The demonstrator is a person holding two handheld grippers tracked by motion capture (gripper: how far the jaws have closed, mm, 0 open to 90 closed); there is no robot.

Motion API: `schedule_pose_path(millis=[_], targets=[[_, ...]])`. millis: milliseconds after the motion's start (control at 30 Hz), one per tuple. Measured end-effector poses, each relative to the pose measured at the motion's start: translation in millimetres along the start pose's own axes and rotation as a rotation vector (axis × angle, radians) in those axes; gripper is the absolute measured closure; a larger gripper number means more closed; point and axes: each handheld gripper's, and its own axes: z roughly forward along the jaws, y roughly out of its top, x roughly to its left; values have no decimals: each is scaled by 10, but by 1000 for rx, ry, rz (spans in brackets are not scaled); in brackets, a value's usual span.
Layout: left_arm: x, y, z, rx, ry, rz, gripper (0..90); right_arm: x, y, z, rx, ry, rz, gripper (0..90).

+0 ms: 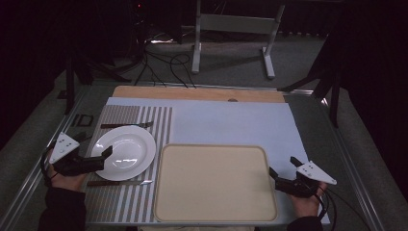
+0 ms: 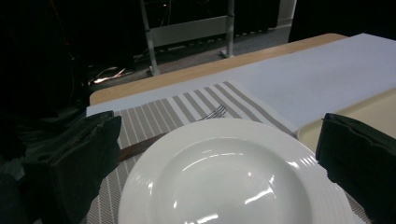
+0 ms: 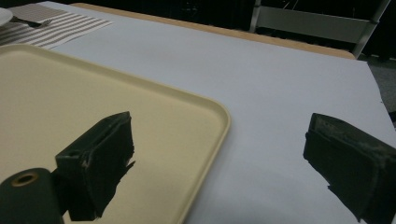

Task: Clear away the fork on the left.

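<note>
The room around me is dark, with a grey carpeted floor, loose cables and a pale metal frame [image 1: 234, 29] standing beyond the far edge of my desk [image 1: 197, 93]. The wooden desk carries a large pale blue sheet [image 1: 231, 122] over most of its top. On that sheet, close to me and right of centre, lies a broad cream tray [image 1: 214, 183] with nothing on it. To its left sits a grey-and-white striped placemat [image 1: 122, 202], its right edge just beside the tray.

A white deep plate [image 1: 123, 152] rests on the placemat, with a fork [image 1: 126, 125] lying beyond it and a knife [image 1: 120, 183] lying on my side of it, both dark-handled.

My left hand-held gripper [image 1: 98, 159] is at the plate's left rim; in the left gripper view its jaws stand spread wide, one on either side of the plate [image 2: 233, 182], grasping nothing, and I cannot tell whether either jaw touches the rim. My right hand-held gripper [image 1: 284, 174] is at the tray's right edge, also released: in the right gripper view one jaw hangs above the tray [image 3: 93, 102] and the other above the blue sheet, with the tray's rim between them.
</note>
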Motion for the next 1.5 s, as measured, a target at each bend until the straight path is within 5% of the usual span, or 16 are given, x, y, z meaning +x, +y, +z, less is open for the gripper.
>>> schedule_pose_path(millis=[1500], targets=[[390,224,242,39,101,5,0,4,-2,4,4,-1,-4,83]])
